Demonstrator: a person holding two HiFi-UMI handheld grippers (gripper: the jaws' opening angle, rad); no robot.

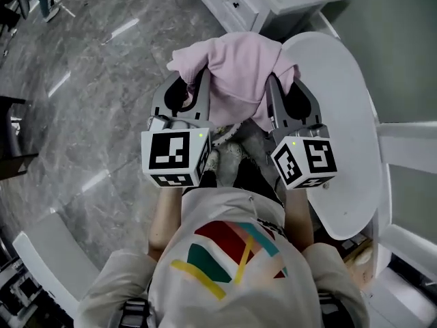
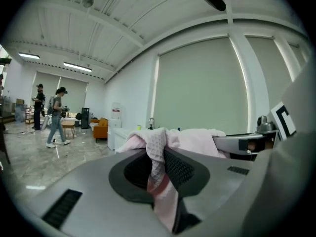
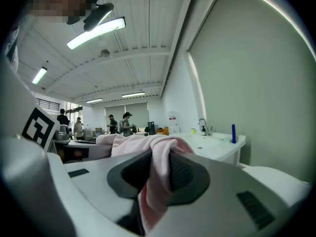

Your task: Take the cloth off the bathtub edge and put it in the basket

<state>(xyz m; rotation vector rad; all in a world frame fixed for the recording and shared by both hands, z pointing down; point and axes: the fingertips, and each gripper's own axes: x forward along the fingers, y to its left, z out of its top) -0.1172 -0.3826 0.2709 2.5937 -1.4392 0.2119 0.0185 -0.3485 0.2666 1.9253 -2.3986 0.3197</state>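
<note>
The cloth, a pale pink waffle-weave towel (image 1: 239, 70), is bunched up between my two tongs and held in front of my waist. My left tongs (image 1: 186, 87) are clamped on one fold. In the left gripper view the pink fabric is pinched between the ribbed pads and trails down the gap. My right tongs (image 1: 288, 87) grip another fold the same way, with the jaws nearly together and only cloth between them. The rest of the cloth is heaped over the tips of both tongs and sags a little between them.

The white oval bathtub (image 1: 345, 115) lies just to my right, and the cloth looks lifted off its edge, above the grey marbled floor (image 1: 89, 80). So I judge the pick-up done and the carry to be the step in hand.

No view shows the basket, so the next move calls for finding it. After that I need to bring both tongs above its opening at the same height. Then I should open both together, so that no fold stays caught on one pad and drags the cloth over the rim.
</note>
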